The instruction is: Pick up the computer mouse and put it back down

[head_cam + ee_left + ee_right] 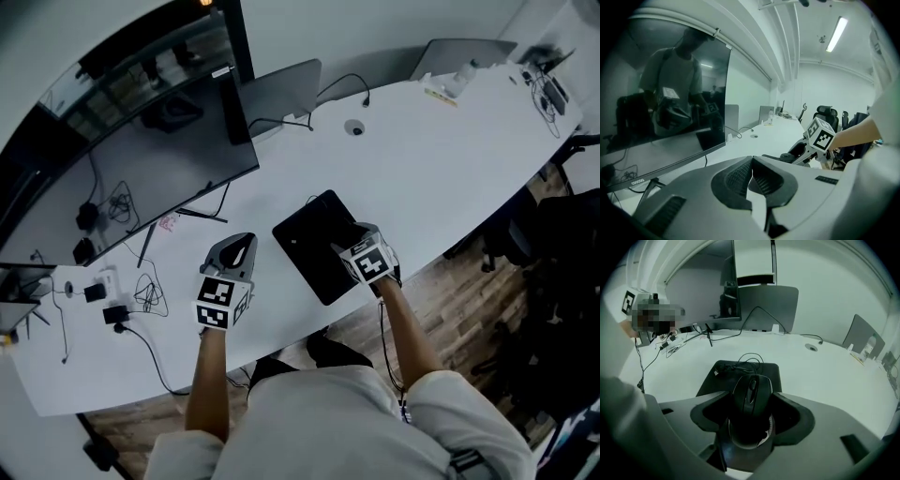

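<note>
In the right gripper view a black computer mouse [751,392] sits between the jaws of my right gripper [751,401]. Both pads press its sides, so the gripper is shut on it. Its coiled cable [743,363] lies on the black mouse pad [710,380] just beyond. In the head view the right gripper [349,242] hangs over the mouse pad [314,239] and hides the mouse. My left gripper [242,246] is over the bare white table [450,159] left of the pad. Its jaws [751,163] are shut with nothing in them.
A large dark monitor [141,159] stands at the back left, on a stand [202,214]. A closed laptop [281,94] and a second one [459,52] sit further back. Adapters and tangled cables [117,295] lie at the left. Office chairs [553,253] stand past the right edge.
</note>
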`<state>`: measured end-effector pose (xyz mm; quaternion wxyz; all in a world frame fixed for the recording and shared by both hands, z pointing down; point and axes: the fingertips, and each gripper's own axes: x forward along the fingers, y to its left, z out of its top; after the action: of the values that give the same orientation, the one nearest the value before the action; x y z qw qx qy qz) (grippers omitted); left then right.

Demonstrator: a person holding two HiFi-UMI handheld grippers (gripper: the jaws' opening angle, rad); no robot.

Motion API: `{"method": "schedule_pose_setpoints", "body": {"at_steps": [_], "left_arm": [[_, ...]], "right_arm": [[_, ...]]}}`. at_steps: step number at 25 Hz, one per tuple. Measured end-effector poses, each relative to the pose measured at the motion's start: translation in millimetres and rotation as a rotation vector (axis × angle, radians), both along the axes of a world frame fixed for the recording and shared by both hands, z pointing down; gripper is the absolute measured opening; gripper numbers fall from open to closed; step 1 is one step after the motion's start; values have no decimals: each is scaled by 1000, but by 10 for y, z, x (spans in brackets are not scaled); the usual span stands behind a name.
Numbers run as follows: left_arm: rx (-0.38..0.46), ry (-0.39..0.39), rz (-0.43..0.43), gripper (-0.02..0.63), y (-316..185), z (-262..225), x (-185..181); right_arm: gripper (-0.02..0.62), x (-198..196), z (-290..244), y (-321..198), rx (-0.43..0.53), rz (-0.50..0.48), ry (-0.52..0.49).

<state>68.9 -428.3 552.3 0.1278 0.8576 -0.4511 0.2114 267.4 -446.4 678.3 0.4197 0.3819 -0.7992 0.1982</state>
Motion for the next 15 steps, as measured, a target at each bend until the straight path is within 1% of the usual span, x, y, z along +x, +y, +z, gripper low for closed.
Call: {"method": "schedule_pose_setpoints", "body": {"at_steps": [4, 10, 12, 15], "left_arm": [[-27, -3, -15, 18, -57, 122, 119], [-57, 6, -27, 18, -74, 291, 191], [-59, 7, -8, 18, -59, 318, 223], [-49, -9, 42, 18, 7, 344, 214]], "right_arm": [[285, 114, 248, 12, -47, 12, -10], [285, 160, 434, 1, -73, 58, -10], [288, 179, 415, -3, -65, 85, -10], [299, 239, 289, 10, -25, 139, -19]]}}
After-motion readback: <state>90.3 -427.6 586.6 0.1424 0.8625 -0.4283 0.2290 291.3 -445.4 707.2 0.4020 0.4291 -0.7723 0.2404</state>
